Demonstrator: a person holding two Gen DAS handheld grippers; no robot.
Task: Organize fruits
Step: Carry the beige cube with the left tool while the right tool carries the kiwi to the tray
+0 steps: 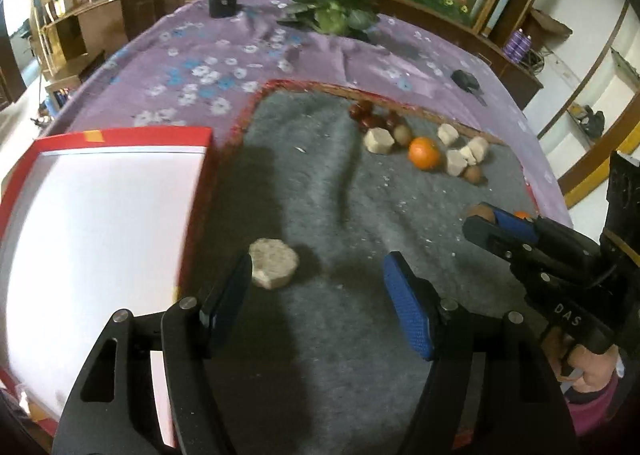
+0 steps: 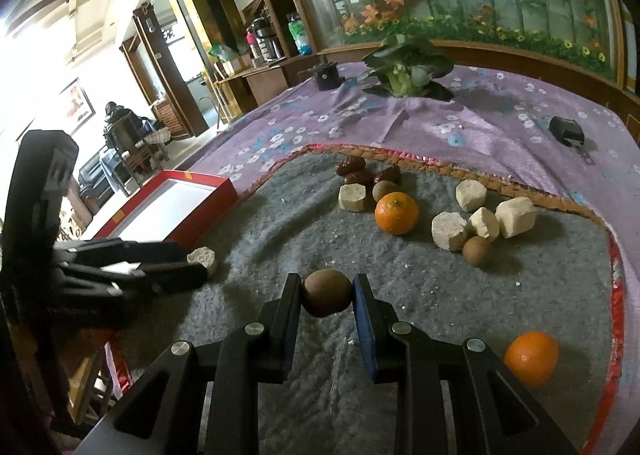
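My right gripper [image 2: 326,289] is shut on a brown kiwi [image 2: 326,293] just above the grey felt mat [image 2: 280,223]; it also shows in the left wrist view [image 1: 486,221]. My left gripper [image 1: 318,275] is open and empty, with a beige cake piece [image 1: 274,263] lying on the mat just past its left finger. A red box with a white inside [image 1: 100,223] lies left of the mat. On the far part of the mat lie an orange [image 2: 396,213], several beige pieces [image 2: 450,231], two more kiwis [image 2: 476,251] and red dates [image 2: 352,169]. A second orange [image 2: 530,357] lies near right.
The purple flowered cloth [image 2: 500,123] covers the table around the mat. A leafy cabbage [image 2: 404,71], a black pot [image 2: 326,75] and a small black device [image 2: 566,131] stand on its far part. Shelves and a mural wall lie beyond.
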